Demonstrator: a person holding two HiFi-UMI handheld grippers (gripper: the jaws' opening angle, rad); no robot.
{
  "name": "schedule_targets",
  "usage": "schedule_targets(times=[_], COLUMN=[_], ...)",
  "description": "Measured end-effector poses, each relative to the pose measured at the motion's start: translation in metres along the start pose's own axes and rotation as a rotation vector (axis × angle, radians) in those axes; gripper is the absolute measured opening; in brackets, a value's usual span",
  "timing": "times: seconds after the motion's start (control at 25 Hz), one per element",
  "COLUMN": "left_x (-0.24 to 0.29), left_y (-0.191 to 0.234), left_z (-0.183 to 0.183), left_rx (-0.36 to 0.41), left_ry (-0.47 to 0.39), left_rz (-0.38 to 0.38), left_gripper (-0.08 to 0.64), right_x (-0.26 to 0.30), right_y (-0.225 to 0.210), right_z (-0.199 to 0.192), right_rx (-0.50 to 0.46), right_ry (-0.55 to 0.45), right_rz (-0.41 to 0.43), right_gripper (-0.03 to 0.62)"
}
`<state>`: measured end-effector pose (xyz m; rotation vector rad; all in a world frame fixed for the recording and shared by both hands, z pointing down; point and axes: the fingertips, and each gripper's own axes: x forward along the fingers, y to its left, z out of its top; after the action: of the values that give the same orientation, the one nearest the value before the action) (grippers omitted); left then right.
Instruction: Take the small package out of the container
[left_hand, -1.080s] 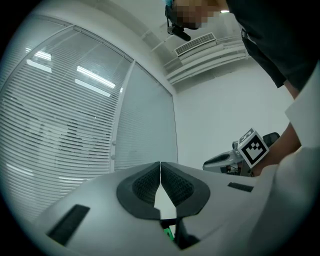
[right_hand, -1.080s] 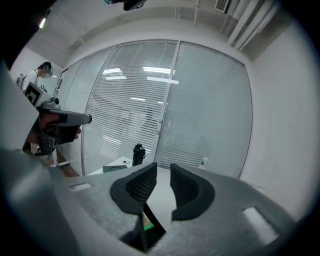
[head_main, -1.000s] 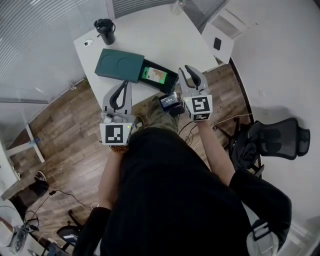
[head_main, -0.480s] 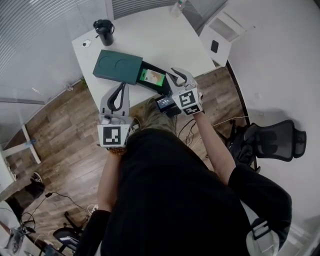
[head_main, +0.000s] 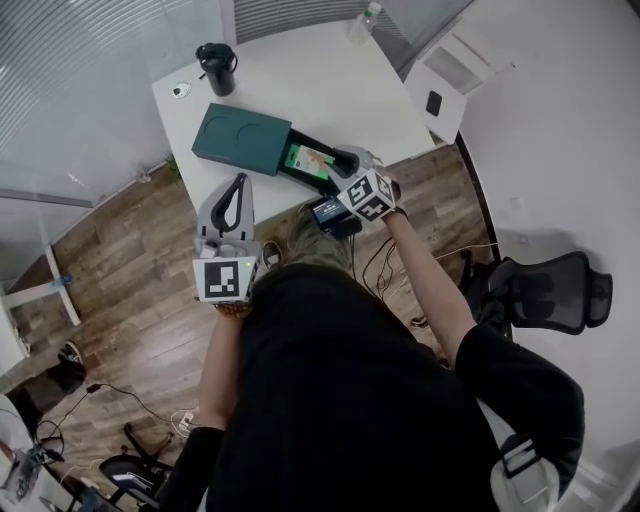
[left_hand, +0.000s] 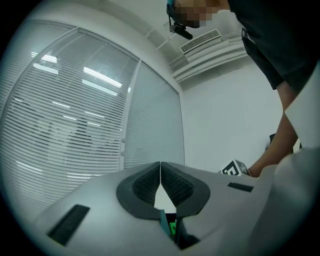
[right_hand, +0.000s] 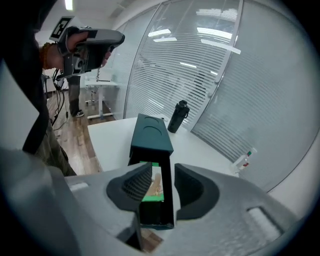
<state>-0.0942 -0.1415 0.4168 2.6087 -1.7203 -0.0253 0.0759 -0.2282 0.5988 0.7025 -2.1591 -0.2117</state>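
So, the small package (right_hand: 154, 185), green-edged with a printed picture on top, is found lying inside the black inner tray (right_hand: 152, 214). That tray is slid out toward the near right of the dark green box (head_main: 240, 140) on the white table (head_main: 330, 70). The right gripper (right_hand: 163, 170) is held tilted down over the open tray, by the table's near edge. Its fingers are parted, having just been opening, and nothing is pinched by them. The package and the tray's right wall are only seen through the gap, lower down. Whether the tray is touched can't be told.

The left gripper (left_hand: 160, 179) is kept level off the table's near side, well apart from the box, with its pads pressed together on nothing. A black tumbler (head_main: 217, 68) is stood at the table's far left corner, and a small clear bottle (head_main: 366, 18) is placed at the far edge. A black office chair (head_main: 545, 295) is parked on the floor off to the right.
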Motion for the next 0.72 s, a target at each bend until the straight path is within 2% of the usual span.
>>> schedule_targets(times=[0.24, 0.52, 0.72], left_x=[-0.008, -0.008, -0.006], left_y=[0.007, 0.010, 0.007], left_z=[0.002, 0.003, 0.005], left_rx=[0.014, 0.012, 0.021], left_ry=[-0.007, -0.014, -0.015], left_rz=[0.024, 0.027, 0.022], left_gripper=[0.005, 0.005, 0.005], right_x=[0.022, 0.044, 0.056], right_y=[0.016, 0.029, 0.038], right_z=[-0.018, -0.029, -0.041], right_rx=[-0.045, -0.043, -0.026], right_ry=[0.077, 0.129, 0.175], right_rz=[0.080, 0.141, 0.204], right_gripper=[0.172, 0.177, 0.215])
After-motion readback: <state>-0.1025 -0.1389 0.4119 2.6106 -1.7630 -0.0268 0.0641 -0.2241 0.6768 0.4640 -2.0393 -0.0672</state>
